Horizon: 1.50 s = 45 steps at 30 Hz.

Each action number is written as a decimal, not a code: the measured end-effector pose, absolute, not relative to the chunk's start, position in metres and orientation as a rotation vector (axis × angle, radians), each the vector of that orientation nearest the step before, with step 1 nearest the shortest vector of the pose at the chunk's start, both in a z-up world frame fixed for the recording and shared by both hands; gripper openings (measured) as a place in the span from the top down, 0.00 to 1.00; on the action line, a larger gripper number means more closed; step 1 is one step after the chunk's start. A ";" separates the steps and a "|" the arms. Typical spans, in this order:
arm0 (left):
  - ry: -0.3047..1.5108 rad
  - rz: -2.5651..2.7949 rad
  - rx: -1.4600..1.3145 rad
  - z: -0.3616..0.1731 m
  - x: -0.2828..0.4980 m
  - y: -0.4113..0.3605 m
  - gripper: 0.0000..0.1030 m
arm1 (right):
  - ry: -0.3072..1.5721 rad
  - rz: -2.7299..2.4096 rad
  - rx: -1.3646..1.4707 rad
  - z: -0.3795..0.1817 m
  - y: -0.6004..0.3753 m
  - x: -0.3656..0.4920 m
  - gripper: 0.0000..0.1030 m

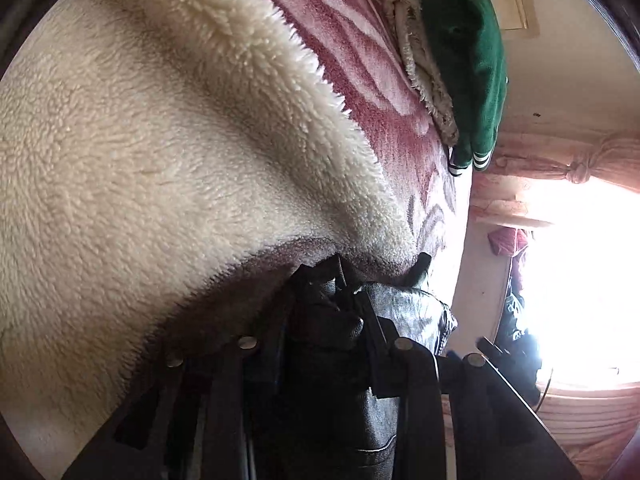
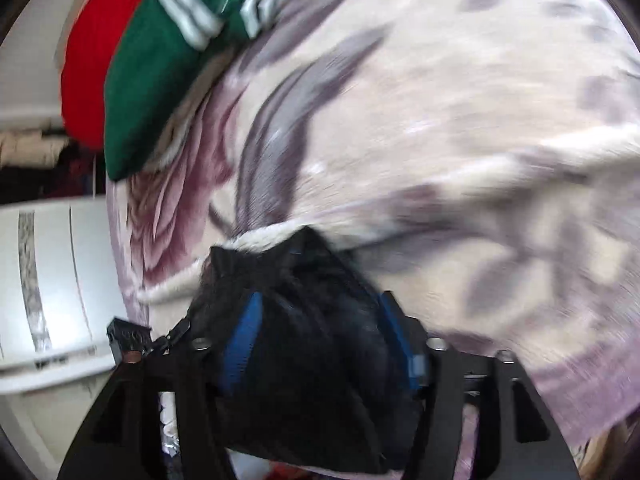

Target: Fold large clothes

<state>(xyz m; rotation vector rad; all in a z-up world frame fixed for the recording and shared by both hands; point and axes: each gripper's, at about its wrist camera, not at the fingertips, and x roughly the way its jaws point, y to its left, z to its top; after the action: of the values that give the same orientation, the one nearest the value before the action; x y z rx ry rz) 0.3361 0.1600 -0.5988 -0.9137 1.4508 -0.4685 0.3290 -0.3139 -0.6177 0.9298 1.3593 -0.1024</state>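
In the left wrist view my left gripper (image 1: 380, 268) is shut on black leather-like cloth (image 1: 404, 312) of a large garment, with its cream fleece lining (image 1: 168, 152) spread wide to the left. In the right wrist view my right gripper (image 2: 312, 276) is shut on a bunch of black furry cloth (image 2: 304, 360) of the same garment, with blue finger pads (image 2: 240, 344) on either side. A cream fleece edge (image 2: 256, 238) shows just beyond the tips. The view is blurred by motion.
A floral pink and grey blanket (image 2: 440, 120) covers the bed; it also shows in the left wrist view (image 1: 368, 68). Folded green clothes (image 1: 468, 60) and a red item (image 2: 84, 64) lie at its far end. White furniture (image 2: 52, 280) stands left. A bright window (image 1: 580, 272) is at right.
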 end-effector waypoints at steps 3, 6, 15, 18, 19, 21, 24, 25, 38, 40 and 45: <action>1.446 -0.476 -0.900 -0.598 0.335 0.159 0.74 | 1.367 -0.042 0.937 -0.627 -0.314 0.322 0.13; 1.446 -0.475 -0.888 -0.597 0.338 0.151 0.74 | 1.482 0.032 0.901 -0.665 -0.294 0.337 0.12; 1.433 -0.479 -0.884 -0.600 0.340 0.151 0.74 | 1.262 0.028 0.727 -0.623 -0.269 0.361 0.92; 1.452 -0.469 -0.876 -0.605 0.343 0.147 0.71 | 1.435 -0.072 0.751 -0.684 -0.285 0.361 0.97; 1.464 -0.458 -0.894 -0.608 0.345 0.148 0.70 | 1.452 -0.067 0.778 -0.693 -0.287 0.361 0.97; 1.479 -0.462 -0.924 -0.606 0.346 0.151 0.66 | 1.461 -0.067 0.804 -0.690 -0.291 0.363 0.96; 1.503 -0.466 -0.939 -0.591 0.347 0.158 0.53 | 1.470 -0.082 0.753 -0.665 -0.294 0.363 0.75; 1.497 -0.456 -0.937 -0.582 0.346 0.163 0.47 | 1.461 -0.091 0.724 -0.653 -0.295 0.359 0.67; 1.489 -0.665 -0.790 -0.565 0.303 0.136 0.24 | 1.538 0.180 0.890 -0.681 -0.301 0.309 0.00; 1.526 -0.684 -0.749 -0.582 0.299 0.122 0.21 | 1.586 0.243 0.945 -0.713 -0.301 0.312 0.00; 1.494 -0.710 -0.818 -0.601 0.303 0.121 0.05 | 1.600 0.461 1.107 -0.728 -0.301 0.322 0.00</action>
<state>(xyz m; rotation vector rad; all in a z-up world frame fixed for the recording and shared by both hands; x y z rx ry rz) 0.3028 0.1211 -0.6007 -0.8177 1.4935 -0.7097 0.3215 -0.3008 -0.7277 1.1070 1.5996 0.4608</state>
